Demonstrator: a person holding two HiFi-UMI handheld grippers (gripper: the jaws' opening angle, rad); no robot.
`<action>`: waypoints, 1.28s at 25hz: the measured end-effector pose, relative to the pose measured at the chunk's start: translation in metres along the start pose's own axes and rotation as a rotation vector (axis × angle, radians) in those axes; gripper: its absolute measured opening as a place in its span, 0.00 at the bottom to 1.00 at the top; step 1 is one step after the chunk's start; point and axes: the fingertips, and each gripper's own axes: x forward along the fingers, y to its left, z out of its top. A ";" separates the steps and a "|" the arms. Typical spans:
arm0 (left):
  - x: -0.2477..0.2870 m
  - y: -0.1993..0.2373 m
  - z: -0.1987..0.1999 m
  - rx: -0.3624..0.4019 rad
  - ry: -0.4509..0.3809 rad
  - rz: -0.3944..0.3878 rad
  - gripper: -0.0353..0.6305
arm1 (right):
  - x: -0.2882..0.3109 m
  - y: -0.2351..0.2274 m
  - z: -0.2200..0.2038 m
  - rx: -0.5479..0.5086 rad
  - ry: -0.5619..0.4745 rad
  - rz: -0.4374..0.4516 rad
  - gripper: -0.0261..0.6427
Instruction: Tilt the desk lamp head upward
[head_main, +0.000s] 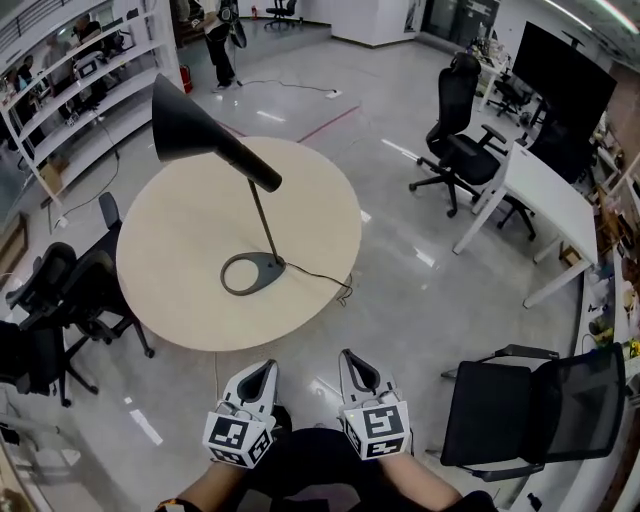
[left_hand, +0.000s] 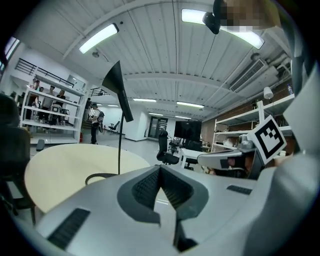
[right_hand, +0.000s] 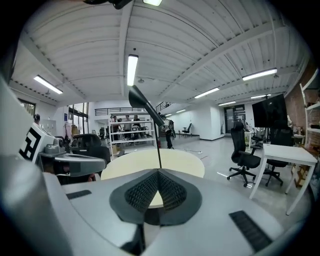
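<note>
Desk lamp (head_main: 272, 266): base mid-counter (head_main: 180, 300), black head (head_main: 190, 125) far-left, tilted downward, untouched. Left gripper (head_main: 263, 372) and right gripper (head_main: 353, 362): short of the near edge, fingers (right_hand: 142, 192) closed together, empty, apparently staged for approach.

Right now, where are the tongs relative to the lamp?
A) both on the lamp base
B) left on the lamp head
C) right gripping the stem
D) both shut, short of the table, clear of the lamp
D: in the head view the left tongs and right tongs are shut and held short of the table edge, nowhere near the desk lamp.
</note>
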 end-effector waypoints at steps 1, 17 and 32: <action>-0.006 -0.007 -0.004 0.003 0.002 0.019 0.12 | -0.009 0.000 -0.004 -0.002 -0.002 0.012 0.05; -0.072 -0.017 -0.017 0.034 0.021 0.185 0.12 | -0.028 0.042 -0.015 -0.019 -0.018 0.161 0.05; -0.224 0.065 -0.039 0.032 0.002 0.194 0.12 | -0.049 0.217 -0.029 -0.047 0.026 0.137 0.05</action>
